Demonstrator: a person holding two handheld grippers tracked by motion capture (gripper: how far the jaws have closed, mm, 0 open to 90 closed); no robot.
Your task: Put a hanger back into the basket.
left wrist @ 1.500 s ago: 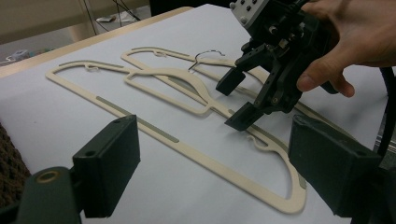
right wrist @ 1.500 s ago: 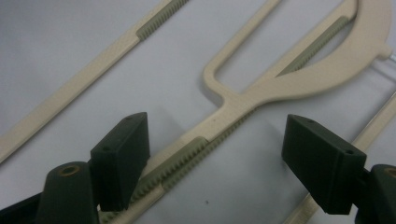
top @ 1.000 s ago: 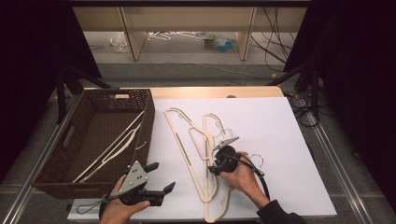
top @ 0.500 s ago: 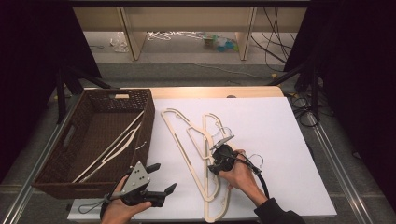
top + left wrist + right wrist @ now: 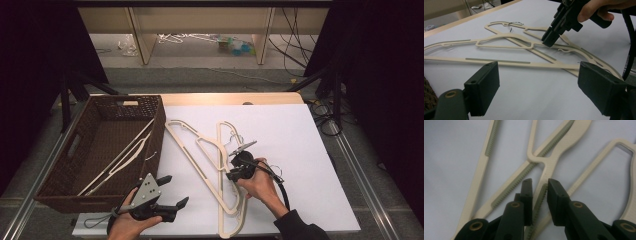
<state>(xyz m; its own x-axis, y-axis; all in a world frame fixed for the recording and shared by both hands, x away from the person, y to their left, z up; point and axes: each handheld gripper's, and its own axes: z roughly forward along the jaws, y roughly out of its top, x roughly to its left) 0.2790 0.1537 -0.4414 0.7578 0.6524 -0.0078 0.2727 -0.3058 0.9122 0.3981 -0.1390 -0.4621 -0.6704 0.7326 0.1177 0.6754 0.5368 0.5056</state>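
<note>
- Hangers: I see two cream plastic hangers crossed on the white sheet. The upper hanger [image 5: 227, 165] lies over the lower hanger [image 5: 192, 150]; their wire hooks point toward the far edge of the table.
- Right gripper [image 5: 236, 170]: I hold it at the crossing of the two hangers, tipped down toward the sheet. In the right gripper view [image 5: 539, 188] its jaws straddle a ribbed arm of the upper hanger. They have just been closing and now stand narrow, with the arm between them. I cannot tell whether the pads press on it yet.
- Same gripper from the left gripper view [image 5: 551, 37]: its black nose meets the hanger near the neck, and fingers [image 5: 594, 11] wrap the handle above.
- Left gripper [image 5: 172, 192]: I hold it low at the near edge of the table, just beside the basket's near corner. Its jaws are spread wide with nothing between them, as its own view shows [image 5: 539, 82].
- Basket [image 5: 55, 170]: a dark woven basket stands left of the sheet, touching its edge. A further hanger [image 5: 120, 157] lies slantwise inside it.
- Sheet [image 5: 310, 150]: white, covering most of the wooden table; the hangers sit on its left half, well apart from its right edge.
</note>
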